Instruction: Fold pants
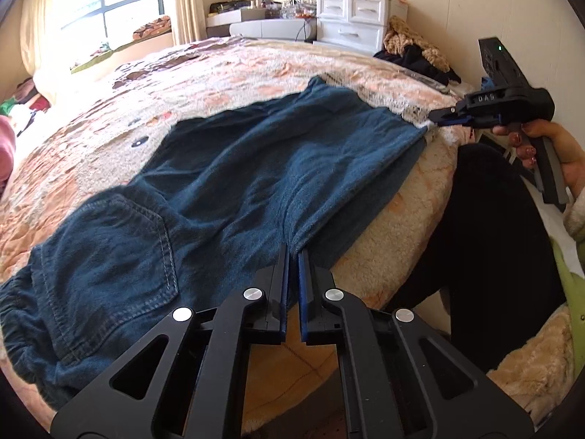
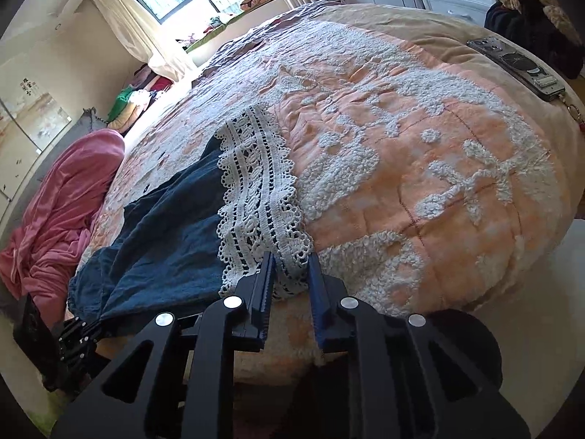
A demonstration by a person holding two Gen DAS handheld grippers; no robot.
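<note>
- Bedroom scene: a quilted peach-and-white bedspread [image 2: 420,183] covers the bed, window light behind.
- Left gripper [image 1: 292,256] has its jaws nearly together, pinching a fold of the blue pants [image 1: 237,175] at the near edge by the crotch seam.
- Right gripper [image 2: 290,259] sits at the leg end with jaws narrowly apart around the white lace cuff [image 2: 256,197] — whether it truly grips is unclear.
- Pants lie flat between both grippers, waistband and back pocket [image 1: 120,241] toward the left.
- Risk, in my judgement: the loose lace may slip free, or the near edge slide off the bed.
</note>
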